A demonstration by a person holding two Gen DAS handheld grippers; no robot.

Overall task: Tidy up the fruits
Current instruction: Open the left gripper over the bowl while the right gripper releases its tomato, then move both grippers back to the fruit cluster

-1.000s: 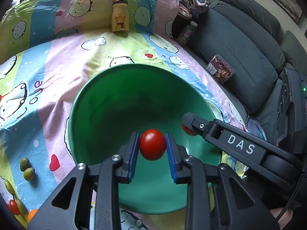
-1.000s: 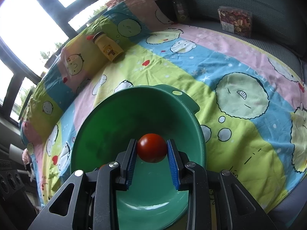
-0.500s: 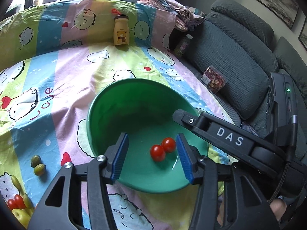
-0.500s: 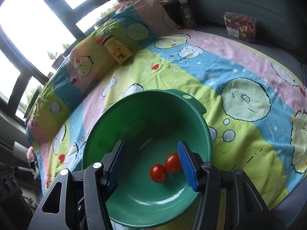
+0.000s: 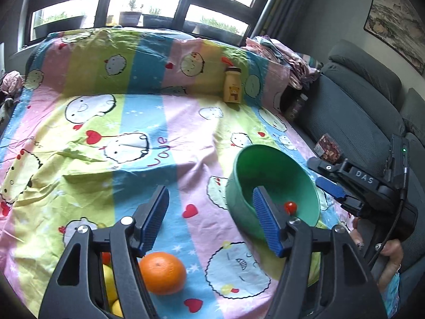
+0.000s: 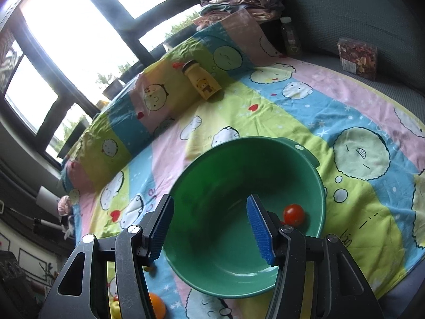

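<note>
1. Cherry tomato [image 6: 293,214], small, round, glossy red, lies inside the green basin [image 6: 320,186] against its wall; a second one is barely visible beside it.
2. Orange [image 5: 162,272], bright with dimpled skin, sits on the cartoon-print sheet [image 5: 143,122], well apart from the basin, next to yellow fruits [image 5: 109,279].
3. Left gripper [image 5: 211,218] hangs above the sheet beside the basin, jaws wide apart, empty.
4. Right gripper [image 6: 209,228] hangs over the basin, jaws wide apart, empty.

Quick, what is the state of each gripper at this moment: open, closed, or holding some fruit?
Left gripper: open, jaws wide apart, holding nothing.
Right gripper: open, jaws wide apart, holding nothing; it is over the green bowl.
</note>
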